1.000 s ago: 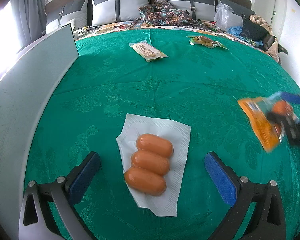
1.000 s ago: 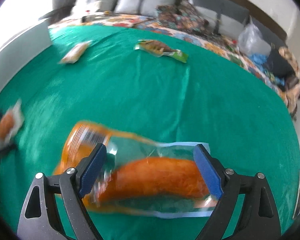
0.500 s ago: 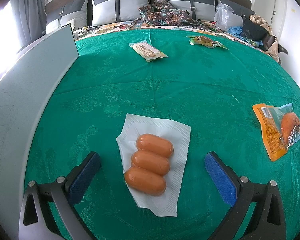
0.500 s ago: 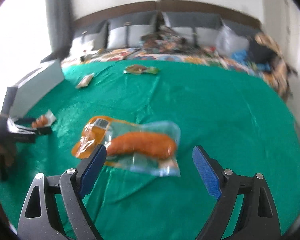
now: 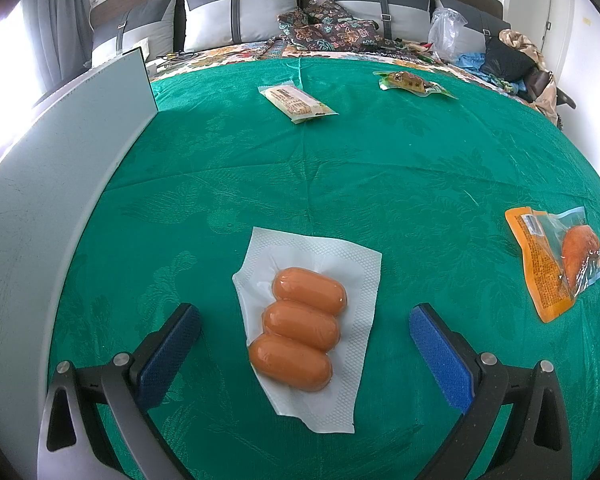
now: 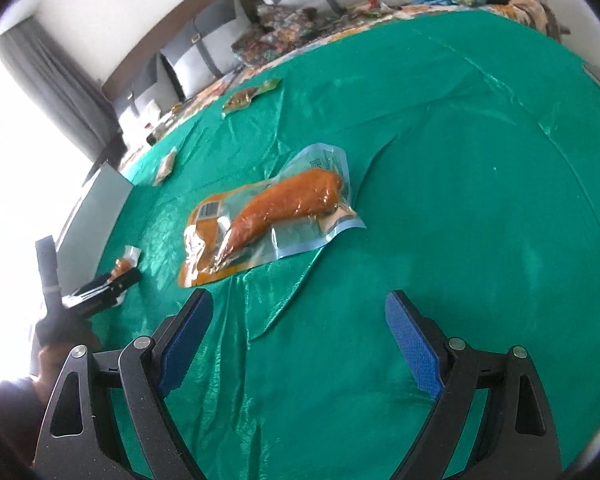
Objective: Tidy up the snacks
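1. Two sets of tongs are present, and both stand spread wide and hold nothing. The left tongs [image 5: 305, 338] straddle a packet; the right tongs [image 6: 296, 330] hang above bare green cloth [image 5: 380, 168].
2. Sausage packet [image 5: 302, 330]: a white-backed vacuum pack of three short sausages, lying flat on the cloth directly between the left tongs' blue pads [image 5: 172, 350]. Neither pad touches it.
3. Long axis: the packet's length runs roughly away from the left tongs, leaning slightly left at the far end, so its narrow width lies across the gap. In my judgement a straight closing would take it by the two long edges without any turn of the wrist.
4. Orange chicken-leg packet [image 6: 268, 216]: flat on the cloth, ahead and slightly left of the right tongs and clear of the pads. Its long axis lies diagonally to them, orange printed end nearer and to the left, clear end farther and to the right.
5. Nearer hand: the left for the sausages, the right for the orange packet.
6. Remaining snacks: a pale wrapped bar [image 5: 298, 104] and a green-edged packet [image 5: 414, 83] lie well apart near the far edge of the cloth, beyond easy reach of either hand as placed.
7. Grey upright panel [image 5: 60, 168] borders the cloth on the left; its purpose cannot be determined.
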`<move>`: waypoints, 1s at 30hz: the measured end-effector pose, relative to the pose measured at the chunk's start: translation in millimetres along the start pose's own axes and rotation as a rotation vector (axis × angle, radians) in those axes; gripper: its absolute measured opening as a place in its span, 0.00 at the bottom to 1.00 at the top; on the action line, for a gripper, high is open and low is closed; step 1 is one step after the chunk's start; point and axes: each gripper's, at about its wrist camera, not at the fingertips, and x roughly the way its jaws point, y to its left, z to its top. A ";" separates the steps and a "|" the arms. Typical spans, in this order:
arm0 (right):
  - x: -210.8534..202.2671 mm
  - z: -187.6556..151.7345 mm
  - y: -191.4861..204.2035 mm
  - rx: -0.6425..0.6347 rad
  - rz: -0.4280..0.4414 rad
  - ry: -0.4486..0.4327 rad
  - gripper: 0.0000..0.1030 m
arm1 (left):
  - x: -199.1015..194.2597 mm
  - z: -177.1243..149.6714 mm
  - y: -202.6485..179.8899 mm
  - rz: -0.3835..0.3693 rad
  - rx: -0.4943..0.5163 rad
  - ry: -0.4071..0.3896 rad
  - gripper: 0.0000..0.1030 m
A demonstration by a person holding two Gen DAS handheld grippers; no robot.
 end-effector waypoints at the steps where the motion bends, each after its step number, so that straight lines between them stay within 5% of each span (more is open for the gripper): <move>1: 0.6 0.0 -0.4 0.005 0.009 0.008 0.88 | -0.1 0.0 -0.1 0.000 0.000 0.000 1.00; 10: 32.3 46.1 -10.3 0.115 0.100 0.072 0.89 | -0.3 -0.2 0.1 0.000 0.000 0.000 1.00; 18: 68.3 99.9 -0.3 0.104 0.033 0.058 0.88 | -0.5 -0.3 0.2 0.000 0.000 0.000 1.00; 24: 29.0 91.5 9.6 0.045 -0.019 -0.052 0.88 | -0.1 0.0 -0.6 0.000 0.000 0.000 1.00; 30: 22.1 76.6 -2.0 0.072 -0.113 -0.008 0.88 | -0.2 0.0 -0.5 0.000 0.000 0.000 1.00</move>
